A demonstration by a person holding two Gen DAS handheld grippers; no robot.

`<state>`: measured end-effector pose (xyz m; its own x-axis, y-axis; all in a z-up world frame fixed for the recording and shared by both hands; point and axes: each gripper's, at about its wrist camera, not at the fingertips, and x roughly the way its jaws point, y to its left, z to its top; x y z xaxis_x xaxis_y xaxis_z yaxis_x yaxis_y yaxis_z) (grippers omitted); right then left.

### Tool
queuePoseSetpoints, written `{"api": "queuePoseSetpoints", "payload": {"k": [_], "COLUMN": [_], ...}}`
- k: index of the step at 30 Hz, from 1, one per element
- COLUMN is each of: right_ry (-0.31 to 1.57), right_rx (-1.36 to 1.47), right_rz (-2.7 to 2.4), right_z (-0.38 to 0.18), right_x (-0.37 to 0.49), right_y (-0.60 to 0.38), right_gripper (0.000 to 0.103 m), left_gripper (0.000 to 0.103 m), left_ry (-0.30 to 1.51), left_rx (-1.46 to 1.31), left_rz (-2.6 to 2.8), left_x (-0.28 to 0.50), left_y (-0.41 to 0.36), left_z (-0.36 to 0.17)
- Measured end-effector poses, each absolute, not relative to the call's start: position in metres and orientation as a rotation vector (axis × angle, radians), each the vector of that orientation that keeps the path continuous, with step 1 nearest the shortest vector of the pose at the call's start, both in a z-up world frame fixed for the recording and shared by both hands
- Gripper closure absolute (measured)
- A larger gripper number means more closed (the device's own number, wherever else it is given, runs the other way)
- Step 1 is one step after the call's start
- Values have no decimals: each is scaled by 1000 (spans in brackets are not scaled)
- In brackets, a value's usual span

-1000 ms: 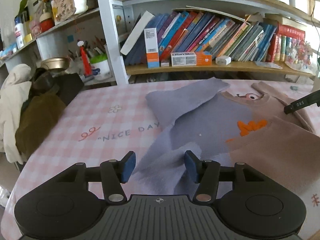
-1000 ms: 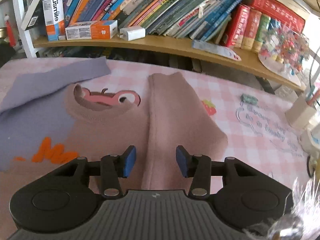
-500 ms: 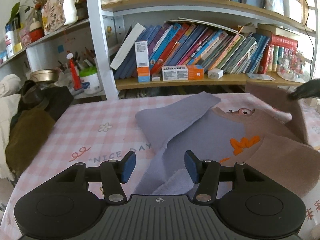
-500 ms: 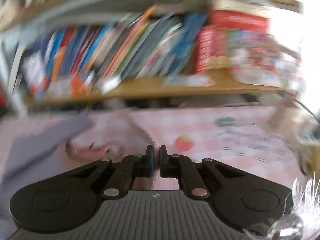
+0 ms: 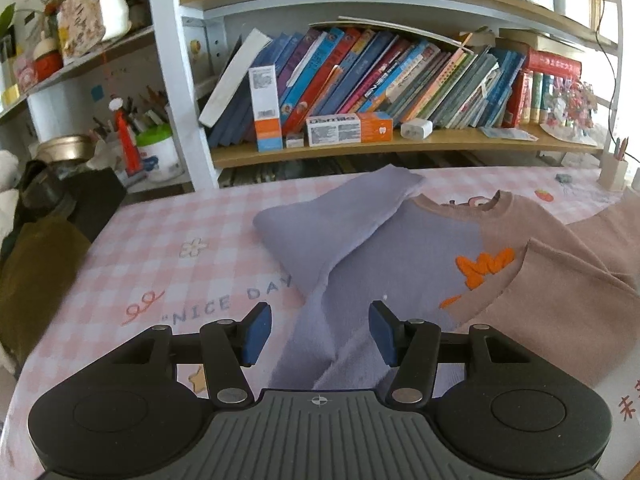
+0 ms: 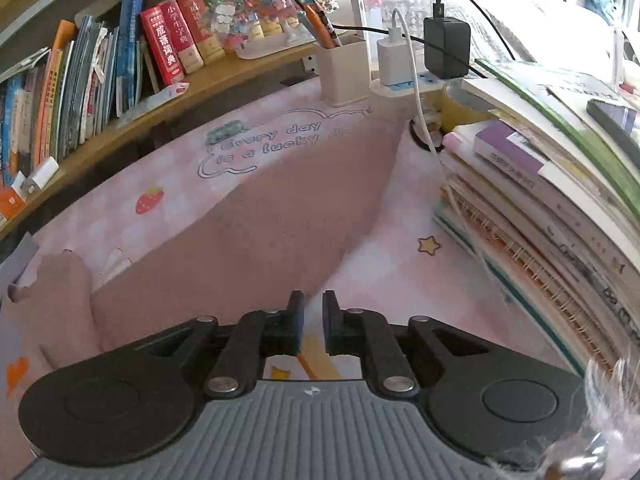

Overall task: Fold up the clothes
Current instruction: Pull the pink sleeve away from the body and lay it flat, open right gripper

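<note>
Nearest to us, the left gripper hovers with its jaws spread wide and empty over the lavender bottom hem of the two-tone lavender and tan sweatshirt with an orange motif, much as it did a second ago. The right gripper is what has changed. Half a second ago its jaws were clamped on tan cloth and swinging fast; now they are parted by only a narrow slit with nothing between them, just off the sweatshirt's right edge. The tan sleeve, which a second ago lay doubled up beside the collar, now stretches flat away from the body. We judge that the sleeve has been spread and let go, so the garment is still being laid out and no real fold has been made yet. The lavender sleeve is still doubled over on the sweatshirt's left. The sweatshirt lies front up on a tabletop covered in pink checked cloth. Left of it is a heap of dark and olive clothes, and right of it a tall stack of books and notebooks. Beyond the sleeve tip stand a white pen holder and a white power strip with chargers, and behind everything a wooden shelf of leaning books.
</note>
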<state>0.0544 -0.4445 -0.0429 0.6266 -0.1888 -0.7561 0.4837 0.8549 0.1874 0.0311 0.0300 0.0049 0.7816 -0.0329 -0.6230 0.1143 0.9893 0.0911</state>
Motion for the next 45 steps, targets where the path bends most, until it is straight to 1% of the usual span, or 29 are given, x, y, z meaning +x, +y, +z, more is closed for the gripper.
{"api": "queuePoseSetpoints", "payload": {"k": [2, 3, 9, 14, 19, 23, 28, 29, 30, 31, 32, 34, 40, 45], "right_ry": [814, 821, 834, 836, 882, 888, 915, 938, 968, 971, 955, 945, 750, 755], "right_rx": [376, 378, 353, 188, 214, 65, -77, -95, -116, -130, -140, -138, -69, -114], "right_rz": [-395, -394, -289, -11, 267, 307, 337, 348, 358, 373, 394, 404, 566, 669], "right_z": [-42, -41, -27, -15, -7, -9, -25, -30, -37, -40, -40, -32, 35, 59], "right_x": [54, 54, 42, 54, 62, 71, 105, 111, 116, 118, 118, 117, 58, -4], "right_y": [-445, -443, -415, -355, -316, -281, -255, -252, -251, -248, -247, -249, -269, -284], "right_gripper": [68, 66, 65, 62, 60, 60, 60, 62, 66, 75, 94, 98, 98, 98], "left_gripper": [48, 48, 48, 48, 48, 48, 48, 48, 48, 48, 48, 48, 48, 48], "left_ry": [665, 663, 684, 748, 765, 775, 789, 788, 786, 782, 774, 755, 683, 644], "left_rx": [127, 126, 134, 128, 100, 73, 60, 53, 46, 39, 35, 29, 10, 22], "left_rz": [-86, -89, -83, -50, -68, -65, -39, -35, -30, -26, -22, -15, -13, -62], "left_x": [33, 33, 36, 47, 42, 32, 22, 20, 19, 17, 15, 11, 10, 19], "left_y": [28, 27, 27, 32, 38, 47, 50, 50, 51, 52, 53, 55, 64, 62], "left_z": [6, 6, 1, -8, -5, -4, -7, -6, -6, -5, -3, 2, 19, 27]}}
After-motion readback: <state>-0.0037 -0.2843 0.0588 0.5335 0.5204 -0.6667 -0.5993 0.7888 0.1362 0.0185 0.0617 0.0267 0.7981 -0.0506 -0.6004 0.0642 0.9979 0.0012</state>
